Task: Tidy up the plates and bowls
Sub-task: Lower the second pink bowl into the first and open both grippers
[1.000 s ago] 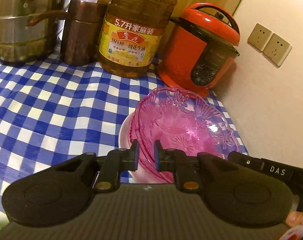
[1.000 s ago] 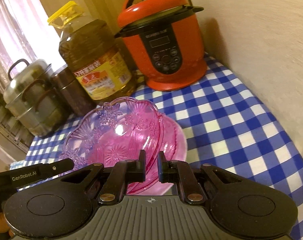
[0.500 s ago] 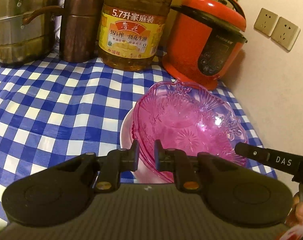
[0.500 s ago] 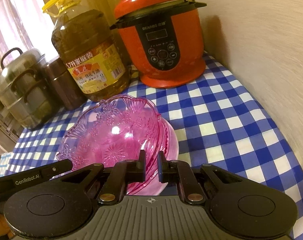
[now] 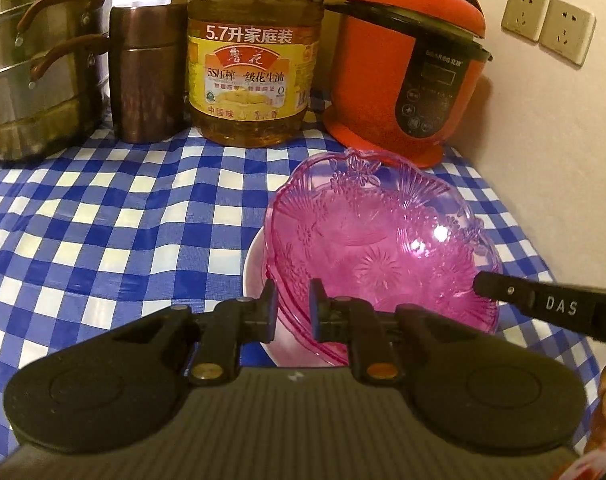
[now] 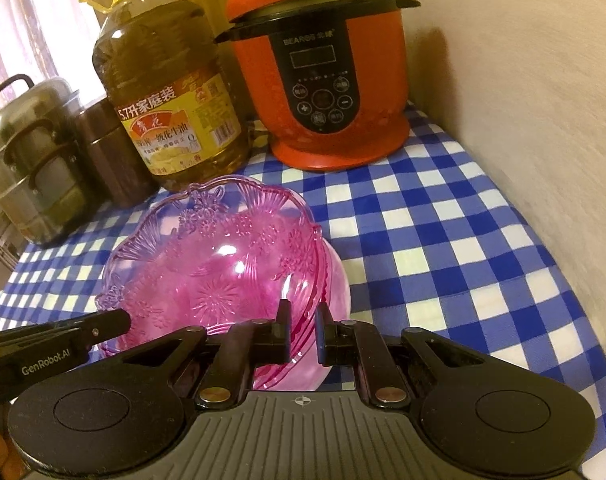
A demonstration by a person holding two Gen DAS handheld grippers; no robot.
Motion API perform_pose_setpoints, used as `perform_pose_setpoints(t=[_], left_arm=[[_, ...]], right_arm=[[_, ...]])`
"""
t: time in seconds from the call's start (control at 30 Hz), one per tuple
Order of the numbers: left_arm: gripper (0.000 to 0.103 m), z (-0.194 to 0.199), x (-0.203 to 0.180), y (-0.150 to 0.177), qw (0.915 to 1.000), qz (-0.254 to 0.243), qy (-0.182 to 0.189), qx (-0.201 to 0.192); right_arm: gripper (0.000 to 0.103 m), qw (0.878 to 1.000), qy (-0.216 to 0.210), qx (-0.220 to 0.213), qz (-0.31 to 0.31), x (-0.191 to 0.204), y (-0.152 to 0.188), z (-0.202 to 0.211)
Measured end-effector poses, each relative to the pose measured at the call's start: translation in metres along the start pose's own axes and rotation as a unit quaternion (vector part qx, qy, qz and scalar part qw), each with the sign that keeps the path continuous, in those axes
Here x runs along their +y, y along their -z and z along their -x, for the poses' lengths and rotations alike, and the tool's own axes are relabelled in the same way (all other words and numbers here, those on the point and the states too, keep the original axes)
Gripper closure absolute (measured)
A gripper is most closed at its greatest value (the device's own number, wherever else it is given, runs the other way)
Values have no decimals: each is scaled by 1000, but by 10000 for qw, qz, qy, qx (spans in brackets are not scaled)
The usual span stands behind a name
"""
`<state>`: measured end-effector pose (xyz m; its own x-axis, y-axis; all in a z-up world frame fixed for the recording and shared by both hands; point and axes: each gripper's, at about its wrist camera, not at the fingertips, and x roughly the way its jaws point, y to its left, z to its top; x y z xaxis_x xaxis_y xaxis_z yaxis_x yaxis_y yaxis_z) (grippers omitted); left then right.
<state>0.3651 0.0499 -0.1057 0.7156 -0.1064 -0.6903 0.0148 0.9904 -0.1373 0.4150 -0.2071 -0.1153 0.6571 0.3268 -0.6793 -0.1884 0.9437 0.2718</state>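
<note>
My left tongs (image 5: pixel 290 312) and right tongs (image 6: pixel 303 336) each pinch a near rim edge of the pink glass bowl (image 5: pixel 379 240), one per side, keeping it level. Bowl sits just ahead of both tongs, over the pale plate (image 5: pixel 257 276) on the bench (image 5: pixel 103 220), likely nesting there.

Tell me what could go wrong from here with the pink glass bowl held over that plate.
The left tongs and right tongs pinch only the thin rim of the pink glass bowl, so it could slip or tilt. If lowered unevenly, it might knock the pale plate beneath. The red cooker stands close behind.
</note>
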Motion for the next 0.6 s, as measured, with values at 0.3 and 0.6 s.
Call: perform_pose_setpoints(t=[0.3,0.6], left_arm=[[88,-2,-4,2,9998,-184,-65,-16],[85,-2,-5,3,9995,-290,-86,-31]], right_arm=[[91,9995,184,-49,257,6,2,-2],[90,9994,221,-69,262,5,3,-3]])
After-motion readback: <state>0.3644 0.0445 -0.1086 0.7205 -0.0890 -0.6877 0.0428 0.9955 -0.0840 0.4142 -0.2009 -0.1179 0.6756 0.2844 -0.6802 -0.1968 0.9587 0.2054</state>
